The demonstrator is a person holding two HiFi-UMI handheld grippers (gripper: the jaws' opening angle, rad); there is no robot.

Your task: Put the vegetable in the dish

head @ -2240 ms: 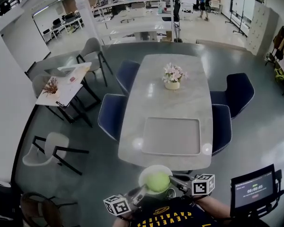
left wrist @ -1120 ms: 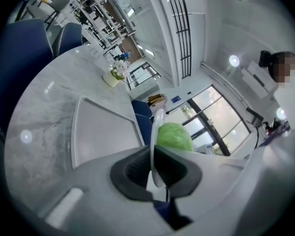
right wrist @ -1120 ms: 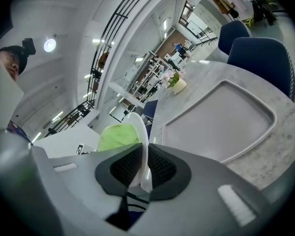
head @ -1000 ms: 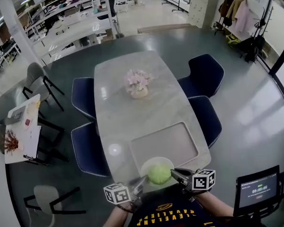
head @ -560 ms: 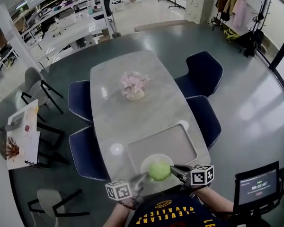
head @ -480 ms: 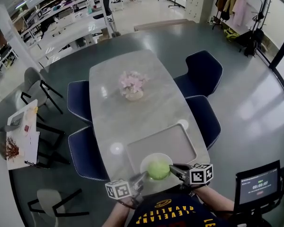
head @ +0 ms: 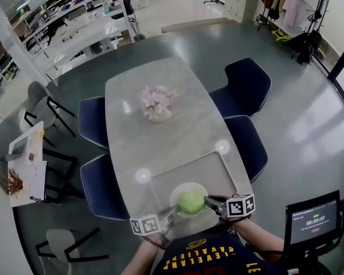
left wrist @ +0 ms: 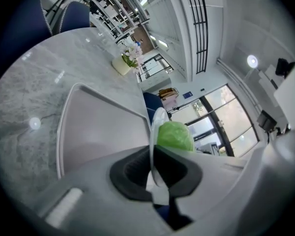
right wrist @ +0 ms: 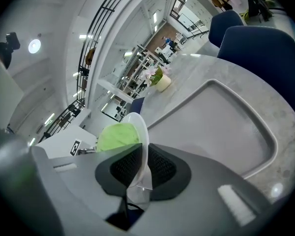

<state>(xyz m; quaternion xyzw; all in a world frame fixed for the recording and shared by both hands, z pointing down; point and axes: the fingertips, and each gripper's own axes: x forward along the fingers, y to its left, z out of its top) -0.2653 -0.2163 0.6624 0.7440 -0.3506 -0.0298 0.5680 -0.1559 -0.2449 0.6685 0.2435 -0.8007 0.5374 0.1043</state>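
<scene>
Two hand-held grippers (head: 173, 212) (head: 208, 201) clamp one dish (head: 180, 189) holding one vegetable (head: 191, 203)

Screen (head: 312, 227), lower right of head view: green timer digits, appear to read 00:00:07. The small line above them is too fine to read.
Shirt (head: 203, 252): yellow print, upside down to the camera, looks like CAVALIERS and CLEVELAND, cut off at the frame edge.
Left gripper (head: 172, 212), right gripper (head: 210, 201): cubes carry black-and-white square code markers, no letters or digits.
Small blue sign (left wrist: 187, 93), left gripper view: illegible.
</scene>
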